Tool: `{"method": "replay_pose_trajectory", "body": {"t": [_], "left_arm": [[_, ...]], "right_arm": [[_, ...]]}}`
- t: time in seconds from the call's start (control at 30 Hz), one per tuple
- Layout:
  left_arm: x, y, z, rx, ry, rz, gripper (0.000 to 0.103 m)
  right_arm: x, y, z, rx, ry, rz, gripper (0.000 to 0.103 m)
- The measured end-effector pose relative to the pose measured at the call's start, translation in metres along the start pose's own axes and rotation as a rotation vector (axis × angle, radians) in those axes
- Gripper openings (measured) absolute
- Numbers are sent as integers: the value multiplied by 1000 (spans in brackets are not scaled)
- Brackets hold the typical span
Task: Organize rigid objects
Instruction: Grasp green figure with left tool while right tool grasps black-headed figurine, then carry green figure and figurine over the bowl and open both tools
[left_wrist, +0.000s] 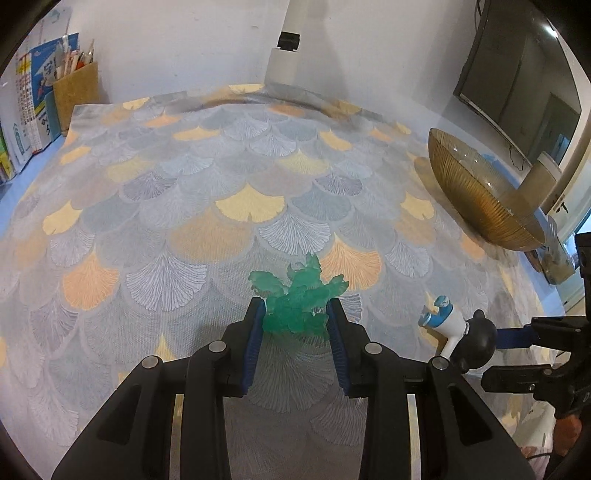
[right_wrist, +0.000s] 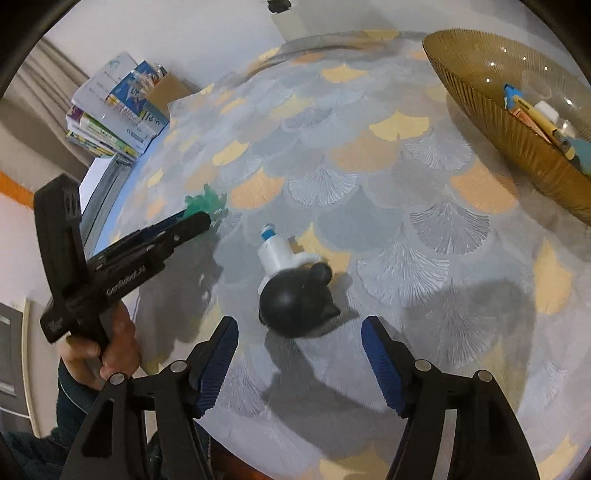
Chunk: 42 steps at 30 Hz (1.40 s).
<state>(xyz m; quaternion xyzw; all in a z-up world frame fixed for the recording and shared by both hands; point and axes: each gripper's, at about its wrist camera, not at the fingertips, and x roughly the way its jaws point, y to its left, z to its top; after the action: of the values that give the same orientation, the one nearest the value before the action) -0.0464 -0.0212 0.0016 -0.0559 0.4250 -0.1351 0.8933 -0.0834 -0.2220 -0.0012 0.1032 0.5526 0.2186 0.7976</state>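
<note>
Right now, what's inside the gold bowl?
The gold bowl holds a small pile by its near wall: an orange-yellow pen-like stick, a blue piece, something white. The ribbed wall covers whatever lies under them.

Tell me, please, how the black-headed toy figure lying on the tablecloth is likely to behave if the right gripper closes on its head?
The toy figure looks like hard plastic, so probably stiff and light. Its round, smooth black head may slip or squirt out from between the right gripper's fingers. Lying on its side on the tablecloth, it could roll or pivot if nudged.
</note>
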Motion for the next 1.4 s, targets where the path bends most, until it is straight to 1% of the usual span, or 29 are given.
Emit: {"method": "replay_pose_trajectory", "body": {"t": [0.1,0.23,0.27,0.3,0.33,0.37,0.4,0.43,0.47,0.53,0.6,0.67,0.8,0.87,0.93,1.0,1.13,1.2,1.27,1.33,1.4], "left_arm": [[0,-1,-1,4,-3,3,32],[0,-2,-1,13,-4,6,32],[0,-2,-1,15,-4,6,32],[0,-2,-1,16,-4,6,32],[0,-2,-1,16,-3,6,31],[0,-2,-1,15,-2,3,31],[0,-2,0,17,0,4,31],[0,-3,0,20,5,1,31],[0,-4,1,22,12,-7,31],[-3,-8,6,20,16,-43,31],[-13,-18,16,40,-11,-63,31],[-22,-31,28,77,-42,-66,31],[-40,-64,63,147,-109,-88,31],[-44,-81,80,179,-135,-96,31],[-43,-104,98,215,-164,-110,31],[-35,-131,114,242,-176,-133,31],[-4,-177,138,300,-163,-165,31],[18,-194,146,313,-131,-184,31],[41,-209,153,323,-95,-192,31],[55,-222,156,331,-66,-204,31],[65,-234,157,335,-56,-216,31]], "right_arm": [[-5,2,-3,-21,-22,-44,68],[8,16,1,-71,-57,-113,68],[11,21,1,-87,-76,-148,65],[13,25,1,-100,-88,-181,56],[16,30,0,-125,-102,-232,52],[17,34,-1,-144,-108,-254,49],[18,38,-2,-153,-111,-250,49],[16,38,-3,-148,-114,-221,49],[15,37,-3,-139,-118,-194,41],[5,36,-3,-128,-137,-162,41],[-11,32,1,-125,-182,-185,41],[-31,26,5,-106,-236,-206,41],[-87,-5,15,-21,-354,-192,41],[-121,-26,20,20,-434,-197,41],[-148,-47,23,63,-496,-229,41],[-171,-79,24,133,-550,-271,41],[-192,-135,33,259,-586,-324,41],[-195,-157,41,300,-595,-341,41],[-195,-173,47,334,-590,-364,41],[-190,-186,55,354,-573,-380,41],[-185,-195,62,371,-564,-384,41]]}}
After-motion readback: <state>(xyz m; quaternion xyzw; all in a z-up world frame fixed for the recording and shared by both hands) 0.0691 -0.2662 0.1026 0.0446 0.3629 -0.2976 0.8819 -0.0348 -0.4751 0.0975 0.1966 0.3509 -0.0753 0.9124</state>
